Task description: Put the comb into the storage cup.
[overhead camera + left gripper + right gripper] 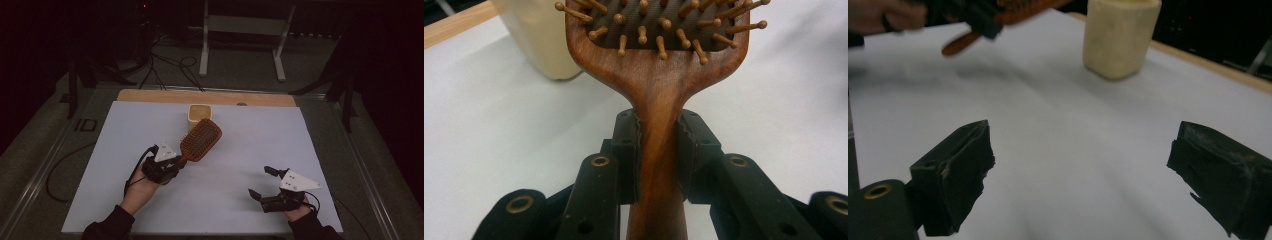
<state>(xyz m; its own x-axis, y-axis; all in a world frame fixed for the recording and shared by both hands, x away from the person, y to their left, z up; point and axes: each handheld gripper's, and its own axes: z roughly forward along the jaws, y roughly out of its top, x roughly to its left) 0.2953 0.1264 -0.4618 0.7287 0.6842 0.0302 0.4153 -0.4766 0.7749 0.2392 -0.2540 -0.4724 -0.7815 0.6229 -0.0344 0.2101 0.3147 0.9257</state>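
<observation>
High view: the white sheet point(210, 170) lies bare between the grippers; the left gripper point(172, 162) clamps the wooden hairbrush point(201, 140), its head beside the cream cup point(199, 113) by the far edge.
Left gripper view: both jaws pinch the handle.
Right gripper view: the right gripper point(1083, 175) gapes wide above bare sheet.

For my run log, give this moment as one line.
left hand-held gripper: shut on hairbrush handle | right hand-held gripper: open | cream cup: standing on table
</observation>
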